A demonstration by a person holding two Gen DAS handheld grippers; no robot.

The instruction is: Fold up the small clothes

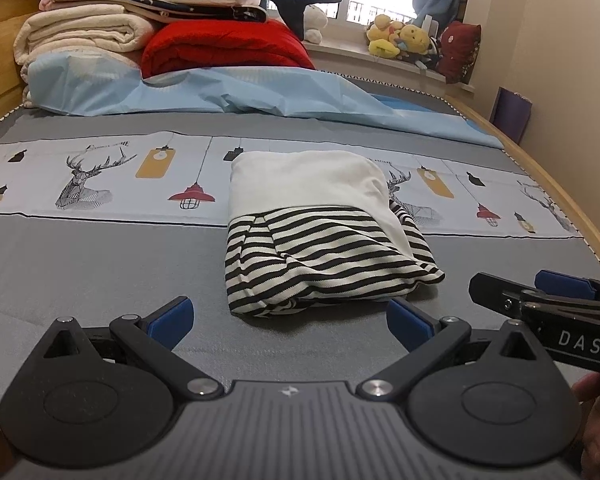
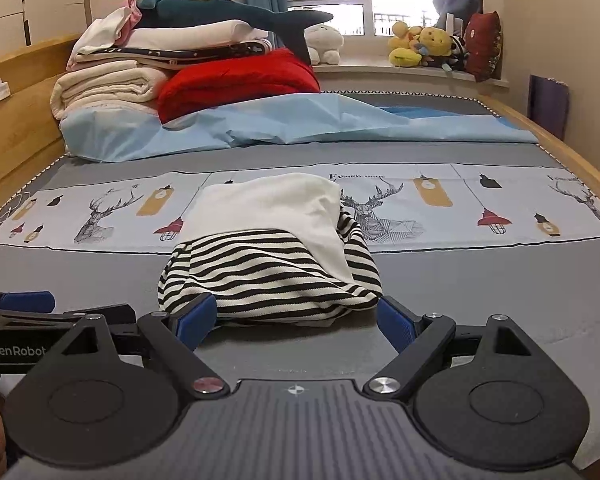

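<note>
A small garment (image 1: 316,228), white on top and black-and-white striped below, lies folded in a compact bundle on the grey bed sheet (image 1: 100,264). It also shows in the right wrist view (image 2: 272,252). My left gripper (image 1: 290,318) is open and empty, just in front of the bundle's near edge. My right gripper (image 2: 296,320) is open and empty, its blue pads (image 2: 198,318) on either side of the bundle's near hem without closing on it. The right gripper also shows at the right of the left wrist view (image 1: 540,292).
A light blue sheet (image 1: 220,96) lies crumpled behind the garment. Stacked blankets (image 1: 88,32) and a red quilt (image 1: 228,50) sit at the headboard end. Plush toys (image 1: 400,36) line the window sill. The bed's wooden frame (image 1: 560,196) runs along the right.
</note>
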